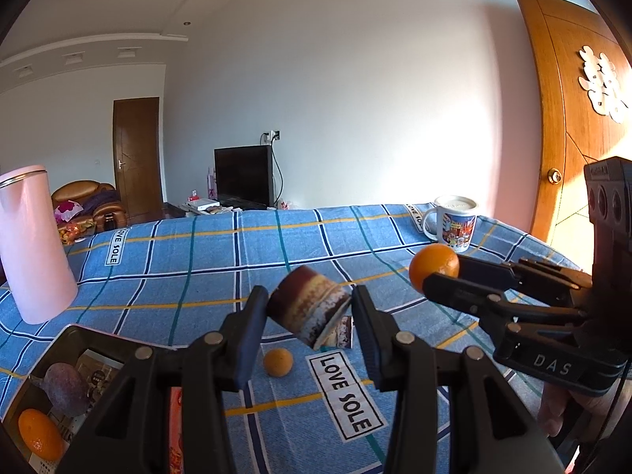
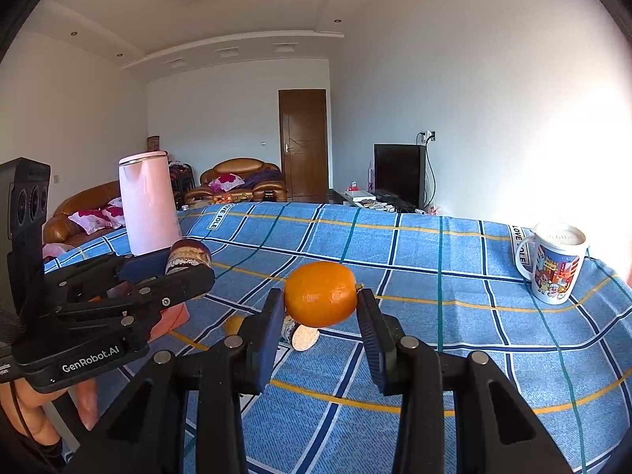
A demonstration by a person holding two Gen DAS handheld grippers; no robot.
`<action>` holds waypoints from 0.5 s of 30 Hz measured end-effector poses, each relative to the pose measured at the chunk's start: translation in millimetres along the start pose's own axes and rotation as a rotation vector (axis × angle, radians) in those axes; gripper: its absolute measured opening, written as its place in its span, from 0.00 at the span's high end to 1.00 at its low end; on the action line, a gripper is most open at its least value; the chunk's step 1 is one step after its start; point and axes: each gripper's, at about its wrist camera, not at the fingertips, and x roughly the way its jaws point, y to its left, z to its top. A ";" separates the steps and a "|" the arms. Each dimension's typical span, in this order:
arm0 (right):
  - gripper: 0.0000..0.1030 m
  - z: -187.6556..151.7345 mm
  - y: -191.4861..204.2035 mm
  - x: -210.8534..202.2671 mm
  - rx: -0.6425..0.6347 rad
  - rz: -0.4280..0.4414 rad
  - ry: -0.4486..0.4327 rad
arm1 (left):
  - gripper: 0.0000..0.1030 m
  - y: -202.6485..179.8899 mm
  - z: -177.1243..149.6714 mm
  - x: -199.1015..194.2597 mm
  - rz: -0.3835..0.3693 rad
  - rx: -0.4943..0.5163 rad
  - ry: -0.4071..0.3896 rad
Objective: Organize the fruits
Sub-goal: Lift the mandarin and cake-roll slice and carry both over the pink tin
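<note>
My left gripper (image 1: 308, 300) is shut on a short cylinder printed with a layered cake (image 1: 310, 314), held tilted above the blue checked cloth (image 1: 189, 260). In the right wrist view my right gripper (image 2: 320, 297) is shut on an orange (image 2: 320, 290), also lifted off the cloth. Each gripper shows in the other's view: the right gripper (image 1: 436, 276) with its orange (image 1: 432, 264), the left gripper (image 2: 193, 266) with the cylinder (image 2: 187, 256). A small orange (image 1: 277, 362) lies on the cloth under the left fingers. A dark box (image 1: 59, 339) at lower left holds a purple fruit (image 1: 65, 389) and an orange (image 1: 39, 434).
A tall pink kettle (image 1: 33, 245) stands at the left of the cloth and a cartoon mug (image 1: 454, 223) at the far right edge. A small snack pack (image 2: 300, 335) lies on the cloth below the held orange. A hand (image 2: 23, 407) grips the left tool.
</note>
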 end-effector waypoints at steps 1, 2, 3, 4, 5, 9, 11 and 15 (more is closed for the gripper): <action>0.61 0.1 2.1 1.0 0.000 0.006 0.004 | 0.56 2.0 -0.5 -1.8 0.000 -0.005 0.000; 0.61 0.3 4.3 2.0 -0.001 0.012 0.008 | 0.56 4.1 -1.2 -3.3 0.000 -0.010 0.004; 0.61 0.6 7.3 3.5 -0.004 0.018 0.012 | 0.56 6.9 -2.0 -5.0 0.001 -0.017 0.012; 0.61 0.9 10.7 5.3 -0.008 0.024 0.016 | 0.56 10.4 -3.1 -8.0 0.001 -0.027 0.014; 0.61 1.4 14.1 7.2 -0.011 0.032 0.020 | 0.56 14.0 -3.9 -11.2 0.000 -0.036 0.013; 0.61 5.3 30.6 14.5 -0.025 0.070 0.029 | 0.56 30.9 -5.7 -25.7 0.015 -0.062 0.019; 0.61 8.3 40.7 18.2 -0.032 0.095 0.035 | 0.56 42.1 -5.4 -33.7 0.029 -0.085 0.021; 0.61 15.1 65.7 27.2 -0.057 0.152 0.051 | 0.56 70.1 -4.6 -48.0 0.077 -0.132 0.043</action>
